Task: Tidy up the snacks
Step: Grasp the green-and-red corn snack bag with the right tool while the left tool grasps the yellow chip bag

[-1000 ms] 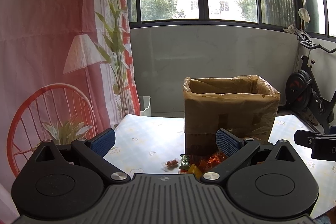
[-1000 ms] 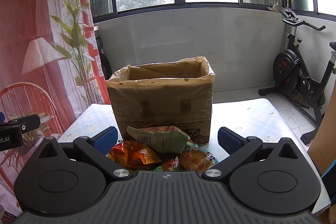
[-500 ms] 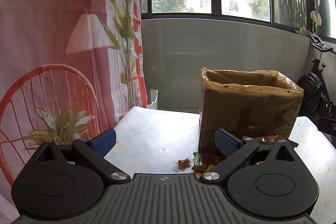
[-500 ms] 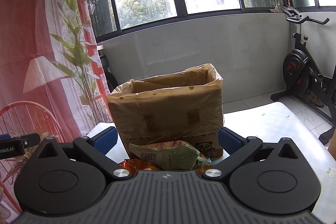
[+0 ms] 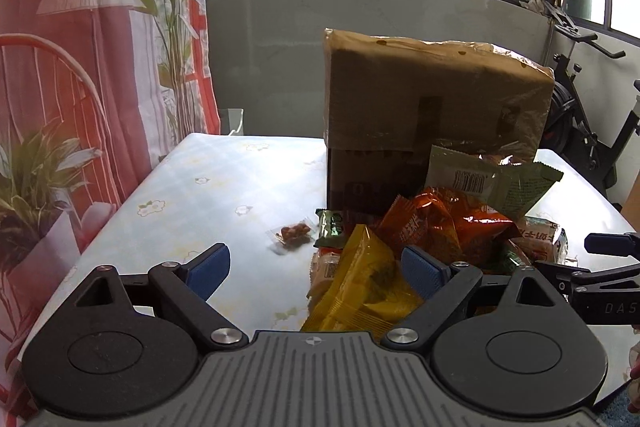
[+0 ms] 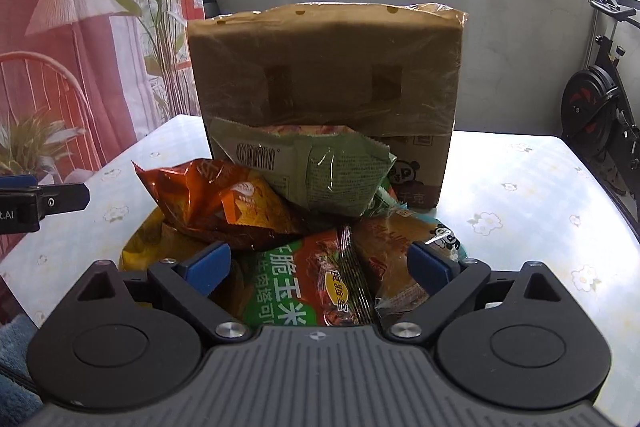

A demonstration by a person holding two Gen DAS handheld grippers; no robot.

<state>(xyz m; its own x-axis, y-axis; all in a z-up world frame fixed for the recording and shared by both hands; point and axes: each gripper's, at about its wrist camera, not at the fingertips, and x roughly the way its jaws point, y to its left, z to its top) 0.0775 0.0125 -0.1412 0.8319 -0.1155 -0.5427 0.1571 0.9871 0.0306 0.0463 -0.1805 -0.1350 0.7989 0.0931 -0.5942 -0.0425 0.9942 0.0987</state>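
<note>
A pile of snack packets lies on the table in front of a tall cardboard box (image 5: 432, 115) (image 6: 328, 75). In the pile I see a yellow bag (image 5: 360, 287), an orange bag (image 5: 436, 227) (image 6: 216, 199), a pale green bag (image 5: 492, 183) (image 6: 320, 171) and a green-and-red corn snack packet (image 6: 312, 283). A small clear packet of nuts (image 5: 294, 233) and a small green packet (image 5: 332, 227) lie to the left of the pile. My left gripper (image 5: 316, 267) is open, with the yellow bag by its right finger. My right gripper (image 6: 320, 263) is open over the pile.
The table (image 5: 200, 195) has a pale floral cloth, with edges close on the left and right. A red curtain (image 5: 80, 67) hangs at the left. An exercise bike (image 6: 600, 107) stands at the right. The box stands behind the pile.
Both grippers have dropped lower and moved in toward the snack pile. More of the pile now shows between the fingers. Both stay open.
</note>
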